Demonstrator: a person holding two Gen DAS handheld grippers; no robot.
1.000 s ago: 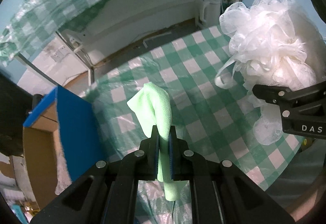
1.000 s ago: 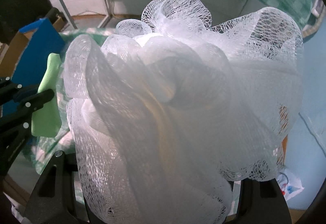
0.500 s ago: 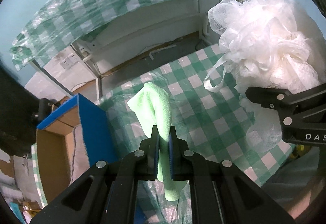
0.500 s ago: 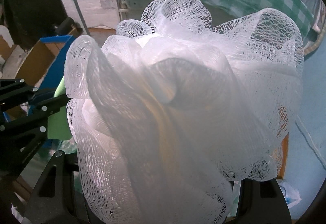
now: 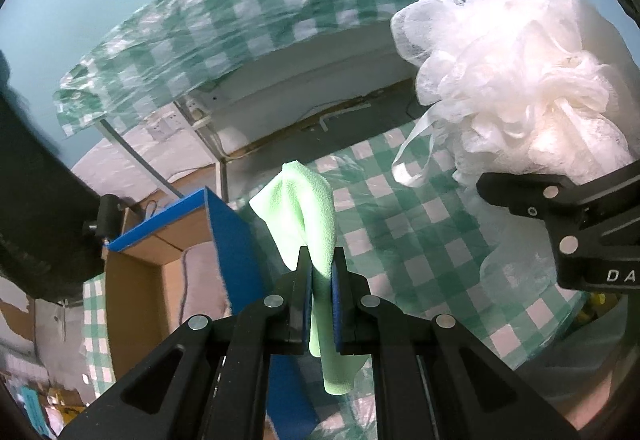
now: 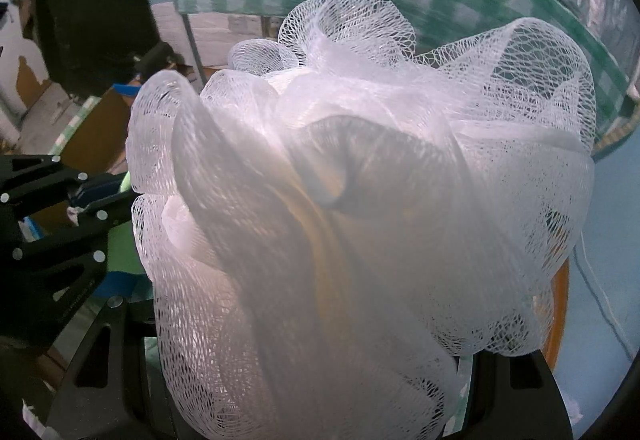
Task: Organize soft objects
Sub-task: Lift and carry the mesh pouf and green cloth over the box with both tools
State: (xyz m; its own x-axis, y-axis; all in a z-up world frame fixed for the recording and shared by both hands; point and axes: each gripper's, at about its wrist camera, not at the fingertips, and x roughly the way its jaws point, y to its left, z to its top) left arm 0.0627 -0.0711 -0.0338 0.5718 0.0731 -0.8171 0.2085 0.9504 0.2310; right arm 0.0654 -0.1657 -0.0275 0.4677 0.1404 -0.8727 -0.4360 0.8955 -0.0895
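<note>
My left gripper (image 5: 321, 260) is shut on a light green cloth (image 5: 308, 212) that sticks up between its blue pads and hangs below them, held above the checked table (image 5: 420, 240). My right gripper shows at the right of the left wrist view (image 5: 560, 200), shut on a white mesh bath pouf (image 5: 516, 80) with a ribbon loop. In the right wrist view the pouf (image 6: 360, 220) fills the frame and hides the fingertips. The left gripper (image 6: 86, 196) shows at that view's left edge.
An open cardboard box with blue flaps (image 5: 168, 260) stands left of the green cloth; it also shows in the right wrist view (image 6: 92, 136). A second checked tabletop (image 5: 260, 20) hangs above in the background. A dark object (image 5: 36, 200) sits at far left.
Both grippers have lifted and tilted upward with their loads; the table and box have dropped lower in view. The box opening has come further into sight at the left.
</note>
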